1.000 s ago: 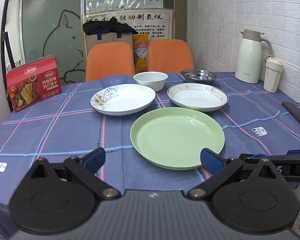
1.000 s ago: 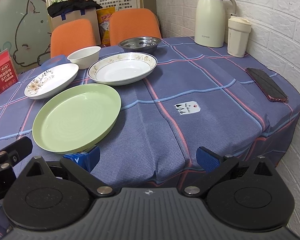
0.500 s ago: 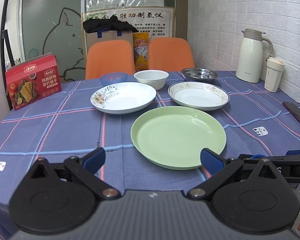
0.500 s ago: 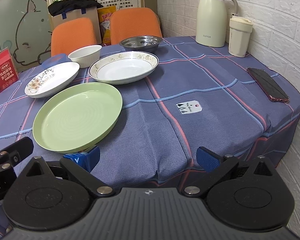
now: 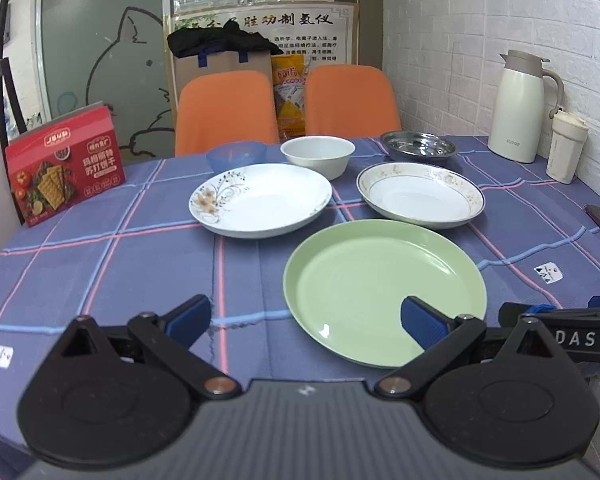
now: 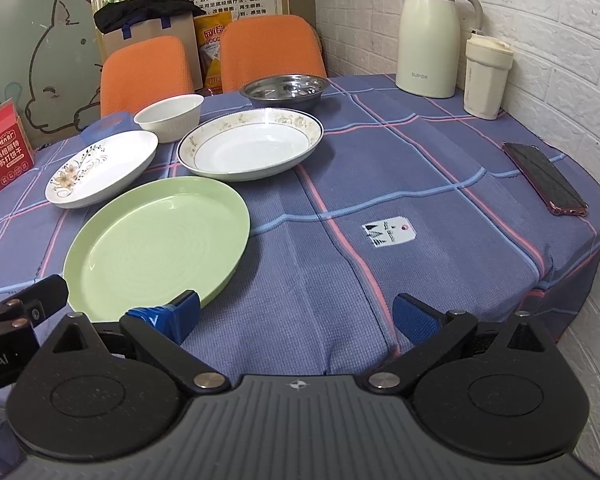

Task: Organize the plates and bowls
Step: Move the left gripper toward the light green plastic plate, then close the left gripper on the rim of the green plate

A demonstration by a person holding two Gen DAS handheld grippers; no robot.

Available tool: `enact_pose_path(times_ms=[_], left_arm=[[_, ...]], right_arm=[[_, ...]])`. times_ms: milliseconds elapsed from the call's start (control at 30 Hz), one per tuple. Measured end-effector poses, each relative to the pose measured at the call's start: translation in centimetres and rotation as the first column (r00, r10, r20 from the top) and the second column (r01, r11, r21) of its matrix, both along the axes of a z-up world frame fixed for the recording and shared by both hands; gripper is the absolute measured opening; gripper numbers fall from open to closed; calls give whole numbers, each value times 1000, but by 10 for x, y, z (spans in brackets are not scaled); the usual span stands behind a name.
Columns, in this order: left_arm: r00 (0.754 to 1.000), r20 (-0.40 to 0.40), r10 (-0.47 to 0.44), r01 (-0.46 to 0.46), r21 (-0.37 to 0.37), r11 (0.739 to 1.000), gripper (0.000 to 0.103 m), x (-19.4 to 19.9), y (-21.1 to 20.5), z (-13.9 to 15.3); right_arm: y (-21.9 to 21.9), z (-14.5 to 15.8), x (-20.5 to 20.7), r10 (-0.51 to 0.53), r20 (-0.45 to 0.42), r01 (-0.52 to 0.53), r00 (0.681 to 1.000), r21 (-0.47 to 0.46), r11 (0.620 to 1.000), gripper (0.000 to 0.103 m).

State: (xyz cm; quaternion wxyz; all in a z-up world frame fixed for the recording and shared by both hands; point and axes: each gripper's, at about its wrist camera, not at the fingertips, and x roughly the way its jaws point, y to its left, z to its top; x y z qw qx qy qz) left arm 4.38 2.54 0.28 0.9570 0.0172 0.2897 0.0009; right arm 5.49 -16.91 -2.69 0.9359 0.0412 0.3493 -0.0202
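We hold the left gripper (image 5: 305, 318) low over the near edge of the counter (image 5: 100, 248), which is covered with a blue checked cloth, and its two blue-tipped fingers are spread wide with nothing between them. The right gripper (image 6: 296, 312) is also spread wide and empty, and its left fingertip is just at the near rim of the round light green plate (image 6: 158, 246). This green plate lies flat on the cloth closest to us. Behind it on the left side there is the white plate with a brown flower pattern (image 5: 260, 199), and behind it on the right side the white deep plate with a gold patterned rim (image 5: 420, 194); both are near the green plate, but we cannot tell if they touch it. Farther back stand the small white bowl (image 5: 318, 156), the blue translucent bowl (image 5: 236, 154) and the shallow steel bowl (image 5: 419, 146). By the brick wall stands the cream thermos jug (image 6: 430, 36).
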Motion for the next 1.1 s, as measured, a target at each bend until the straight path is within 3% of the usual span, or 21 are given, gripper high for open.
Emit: enact_pose_path(times_ms=[267, 600, 767, 900, 1033, 1100], left_arm=[[991, -118, -69, 53, -129, 990, 101, 46, 36, -10], [972, -190, -136, 112, -135, 985, 99, 93, 30, -32], [962, -221, -157, 132, -125, 983, 95, 102, 27, -44], [964, -205, -169, 154, -86, 984, 83, 102, 23, -49], [968, -183, -171, 154, -105, 982, 66, 104, 25, -48], [968, -173, -182, 165, -107, 980, 46, 103, 26, -47]], right_arm=[[1, -3, 29, 34, -2, -34, 999, -7, 999, 91], [27, -29, 86, 141, -97, -149, 985, -85, 985, 90], [23, -32, 88, 186, -71, -188, 980, -10, 982, 91], [18, -41, 70, 247, 60, -246, 967, -29, 969, 91], [22, -36, 74, 228, 35, -227, 973, -27, 973, 91], [28, -35, 77, 245, 26, -244, 969, -21, 969, 91]])
